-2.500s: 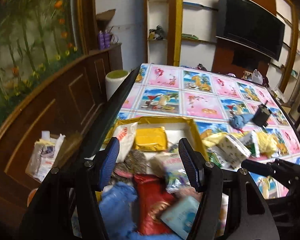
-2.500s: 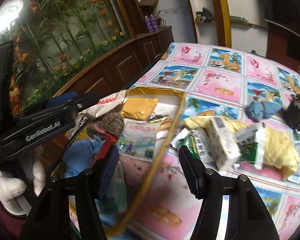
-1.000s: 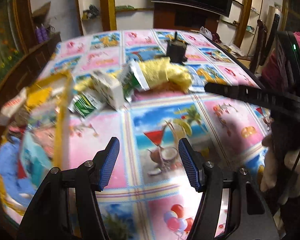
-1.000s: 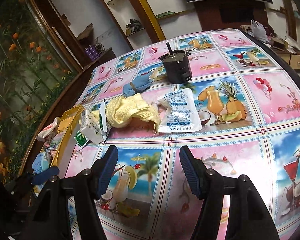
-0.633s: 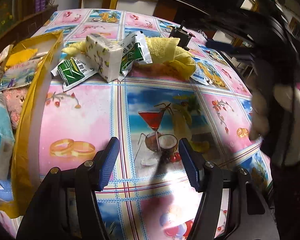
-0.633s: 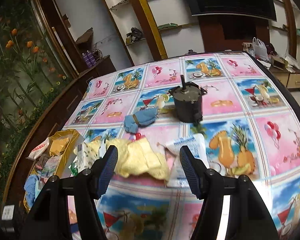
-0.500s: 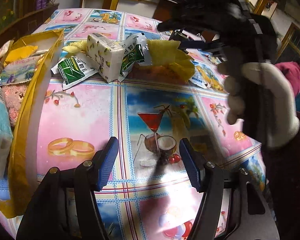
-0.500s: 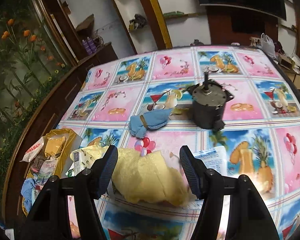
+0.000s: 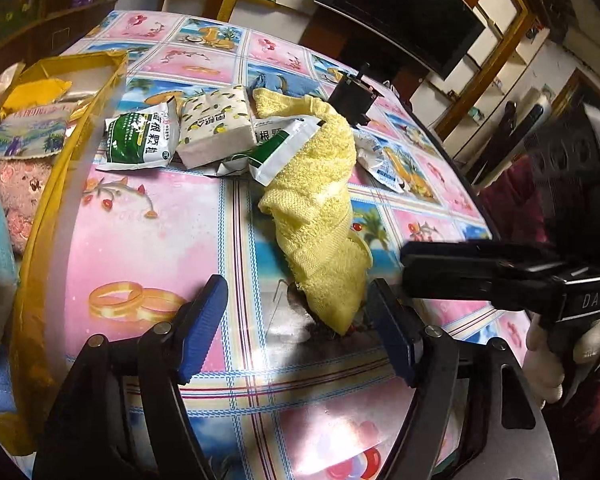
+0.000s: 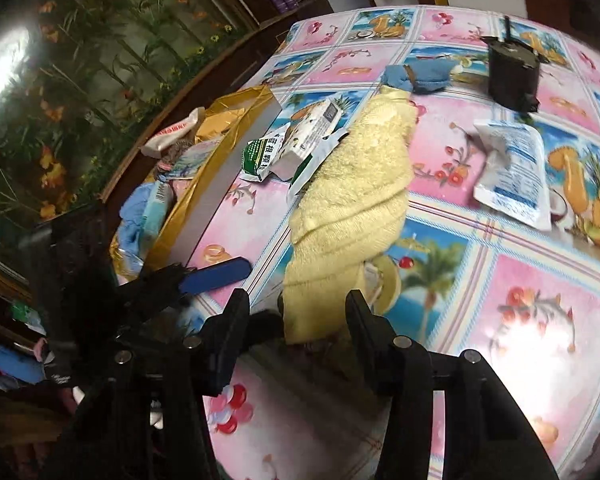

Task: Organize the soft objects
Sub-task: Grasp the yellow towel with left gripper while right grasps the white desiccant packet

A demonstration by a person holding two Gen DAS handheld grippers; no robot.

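Observation:
A yellow towel (image 9: 320, 208) lies stretched across the patterned tablecloth, also in the right wrist view (image 10: 352, 204). Its near end lies between the fingers of my right gripper (image 10: 298, 312), which is open around it. My left gripper (image 9: 296, 320) is open too, with the towel's end just inside its right finger. A white tissue pack (image 9: 214, 128) and green sachets (image 9: 140, 140) lie at the towel's far end. A yellow box (image 9: 76, 160) at the left holds several soft items. A blue cloth (image 10: 416, 74) lies farther back.
A dark motor-like block (image 10: 512, 72) stands at the back of the table. A white desiccant pouch (image 10: 512, 176) lies right of the towel. The right gripper's body (image 9: 500, 272) crosses the left wrist view at the right. Cabinets and shelves surround the table.
Both grippers have swung away from the box and come down to the towel's near end. The towel now lies pulled out long toward me instead of bunched.

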